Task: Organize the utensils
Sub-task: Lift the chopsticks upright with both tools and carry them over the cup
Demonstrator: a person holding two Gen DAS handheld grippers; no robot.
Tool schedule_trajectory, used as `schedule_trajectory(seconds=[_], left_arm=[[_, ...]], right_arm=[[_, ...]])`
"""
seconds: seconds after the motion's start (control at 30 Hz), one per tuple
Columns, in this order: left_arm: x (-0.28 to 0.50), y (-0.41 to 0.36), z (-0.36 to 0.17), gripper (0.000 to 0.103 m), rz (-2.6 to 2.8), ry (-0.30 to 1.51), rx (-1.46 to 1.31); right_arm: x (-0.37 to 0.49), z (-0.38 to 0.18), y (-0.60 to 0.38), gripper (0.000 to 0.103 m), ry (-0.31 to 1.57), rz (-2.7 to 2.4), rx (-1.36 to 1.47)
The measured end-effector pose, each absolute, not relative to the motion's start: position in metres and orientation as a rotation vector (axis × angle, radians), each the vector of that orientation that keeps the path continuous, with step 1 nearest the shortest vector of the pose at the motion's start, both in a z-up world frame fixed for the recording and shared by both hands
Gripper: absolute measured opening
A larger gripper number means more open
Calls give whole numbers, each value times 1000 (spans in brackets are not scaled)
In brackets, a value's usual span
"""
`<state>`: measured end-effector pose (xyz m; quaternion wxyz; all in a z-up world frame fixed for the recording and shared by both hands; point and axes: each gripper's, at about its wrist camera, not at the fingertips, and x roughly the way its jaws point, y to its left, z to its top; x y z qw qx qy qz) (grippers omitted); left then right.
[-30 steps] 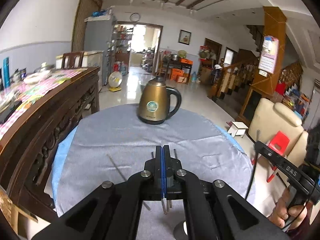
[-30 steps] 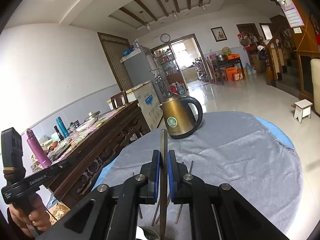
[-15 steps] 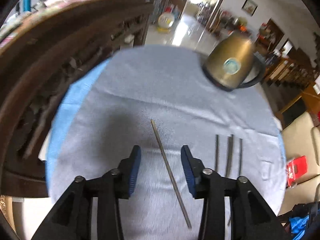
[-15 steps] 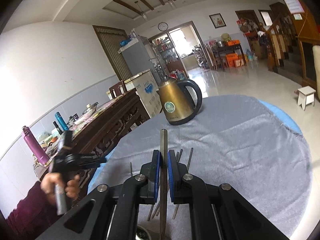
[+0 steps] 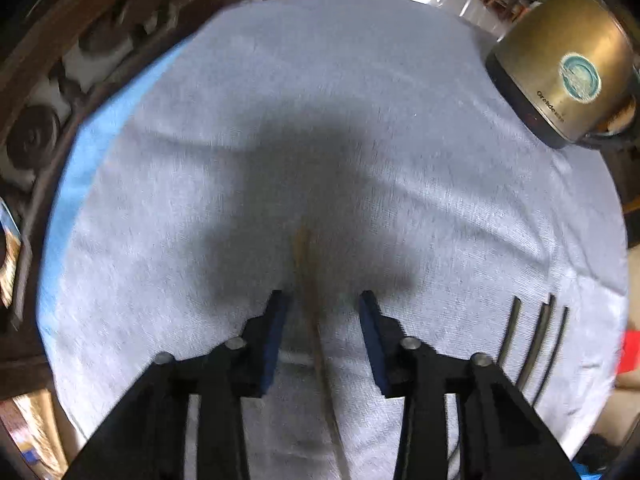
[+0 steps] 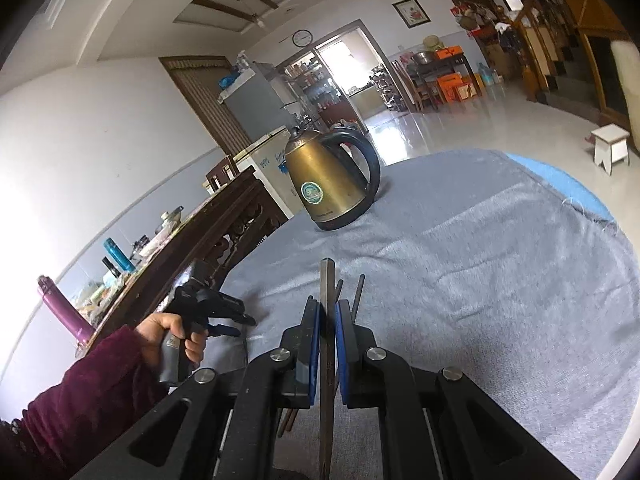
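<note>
My left gripper (image 5: 322, 304) is open and low over the grey cloth (image 5: 360, 100), its blue pads either side of a single chopstick (image 5: 310, 312) that lies between the fingers. Three dark chopsticks (image 5: 536, 344) lie side by side to its right. My right gripper (image 6: 326, 312) is shut on a metal chopstick (image 6: 327, 280) and holds it above the cloth, over the dark chopsticks (image 6: 358, 296). The left gripper also shows in the right wrist view (image 6: 236, 322), held in a hand with a maroon sleeve.
A brass electric kettle (image 6: 330, 182) stands at the far side of the round table, also in the left wrist view (image 5: 568, 68). A carved dark wooden table (image 6: 208, 240) with bottles and dishes stands close on the left. A white stool (image 6: 610, 146) is on the floor.
My left gripper opened, tipped down and dropped close over the lone chopstick, which now sits between its pads. My right gripper stays shut on its chopstick and has sunk slightly.
</note>
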<state>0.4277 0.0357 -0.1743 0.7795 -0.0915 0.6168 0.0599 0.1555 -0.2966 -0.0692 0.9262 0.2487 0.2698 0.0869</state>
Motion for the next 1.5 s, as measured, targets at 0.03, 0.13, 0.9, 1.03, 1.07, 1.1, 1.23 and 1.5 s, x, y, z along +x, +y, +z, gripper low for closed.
schedule_trajectory(seconds=[0.03, 0.13, 0.9, 1.03, 1.07, 1.1, 1.23, 1.5], left_arm=[[428, 33, -172, 19, 142, 1321, -165], [426, 24, -165, 6, 119, 1288, -113], [149, 17, 87, 4, -267, 495, -203], [113, 29, 107, 5, -344, 385, -325], [110, 33, 104, 5, -355, 369, -344], [106, 32, 100, 5, -370, 353, -375], [94, 29, 88, 5, -379, 292, -421], [92, 4, 41, 5, -332, 277, -356]], right_arm=[[155, -70, -297, 9, 552, 179, 514], [155, -75, -304, 9, 551, 178, 539], [75, 26, -238, 9, 207, 102, 363], [61, 42, -222, 9, 118, 91, 356], [59, 44, -216, 9, 97, 85, 347], [59, 45, -211, 9, 88, 79, 337], [66, 35, -188, 9, 99, 58, 297], [69, 7, -170, 9, 186, 83, 249]])
